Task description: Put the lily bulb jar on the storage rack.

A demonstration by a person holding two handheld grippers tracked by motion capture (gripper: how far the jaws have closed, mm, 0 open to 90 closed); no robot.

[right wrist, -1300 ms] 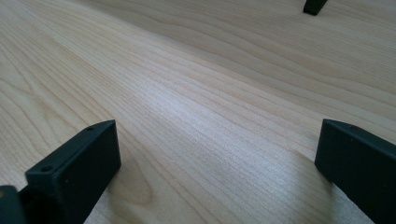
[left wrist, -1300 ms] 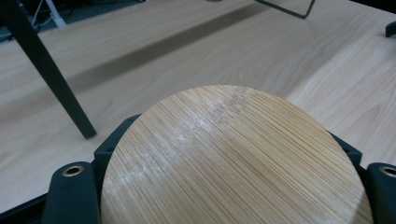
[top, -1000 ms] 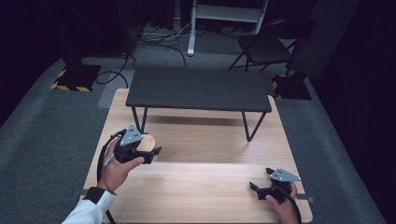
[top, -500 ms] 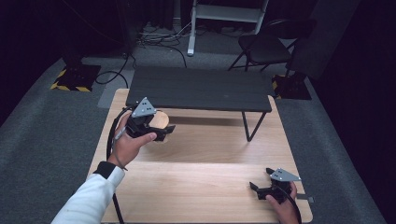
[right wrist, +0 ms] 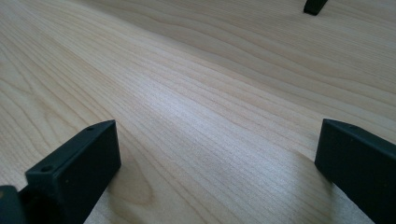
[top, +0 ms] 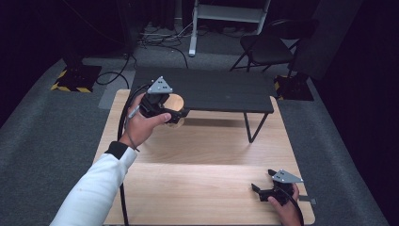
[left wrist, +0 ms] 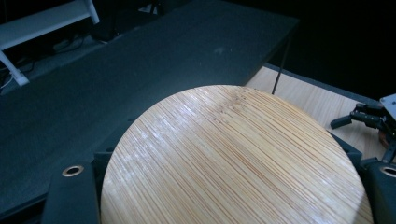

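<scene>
Item: round bamboo disc (top: 175, 102), pinched flat between the jaws of the left gripper (top: 164, 106), held in the air over the tabletop's (top: 207, 150) far-left part, at the near edge of the black bench (top: 211, 89).

Risk, judged: disc could slip from the edge grip, or knock the bench edge.

Right gripper (top: 269, 190), jaws spread and empty, rested at the near-right corner.

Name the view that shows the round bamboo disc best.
Left gripper view: the round bamboo disc spreads across it, grain clear, between the tool's jaws. In the high view it is a small tan patch behind the left tool.
</scene>
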